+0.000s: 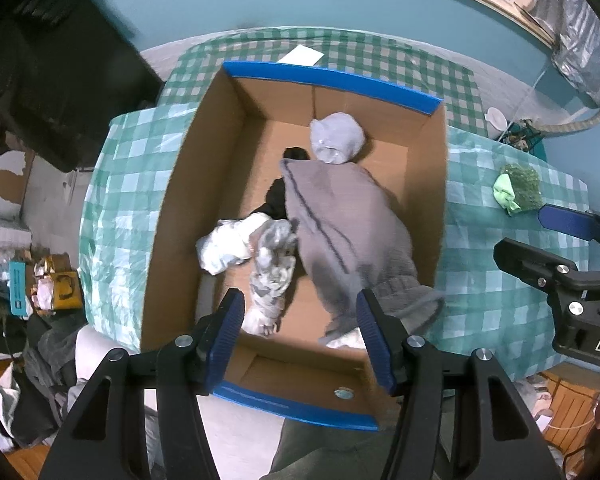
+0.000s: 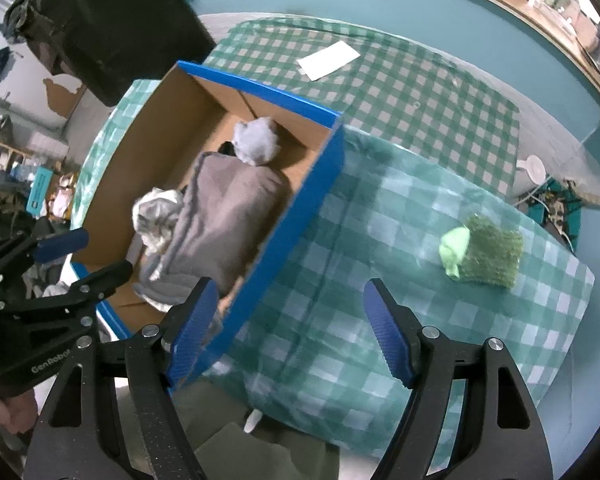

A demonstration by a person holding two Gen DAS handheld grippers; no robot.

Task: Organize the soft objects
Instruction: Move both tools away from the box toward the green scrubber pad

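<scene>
Grey fleece (image 1: 340, 232) hides a black, perhaps cloth, item (image 1: 276, 200); both grippers (image 1: 300, 320) (image 2: 288, 320) gape empty.

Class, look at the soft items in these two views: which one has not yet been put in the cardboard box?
The green cloth bundle lies alone on the checked tablecloth, right of the cardboard box. The grey garment, pale grey bundle and white cloth are already inside.

"GenRobot" in white letters on the black body of the left hand-held gripper (image 2: 60, 256), seen at the left edge of the right wrist view. "DA", cut off by the frame edge, in white on the black body of the right hand-held gripper (image 1: 548, 232), seen in the left wrist view. Teal box (image 1: 19, 288) on the floor has print, too small to read.
</scene>
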